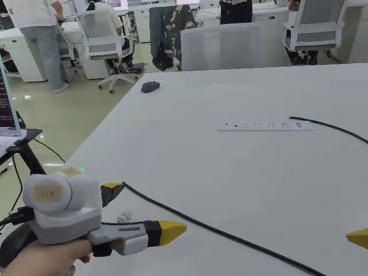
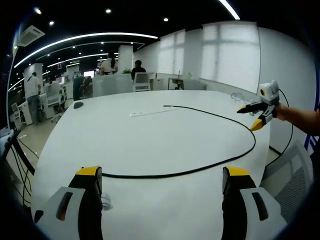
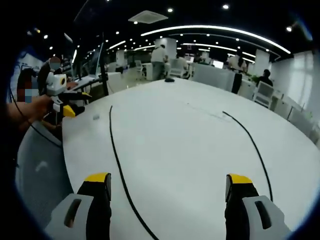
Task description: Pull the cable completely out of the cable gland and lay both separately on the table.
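A long black cable (image 1: 218,231) lies loose on the white table (image 1: 241,172), one end close to my left gripper (image 1: 144,208). Its other end (image 1: 294,118) rests by the power strip. A small whitish cable gland (image 1: 122,217) lies on the table between the left gripper's yellow fingertips (image 1: 172,230), apart from the cable. The left gripper (image 2: 162,175) is open and holds nothing, with the cable (image 2: 200,170) crossing just ahead and the gland (image 2: 105,201) beside its left jaw. The right gripper (image 3: 167,179) is open over the cable (image 3: 116,155); its tip (image 1: 359,237) shows at the right edge.
A white power strip (image 1: 267,125) lies mid-table and a dark mouse (image 1: 150,86) near the far left edge. Office chairs (image 1: 106,43) and people stand beyond the table. The table's left edge drops to the floor beside a tripod (image 1: 23,152).
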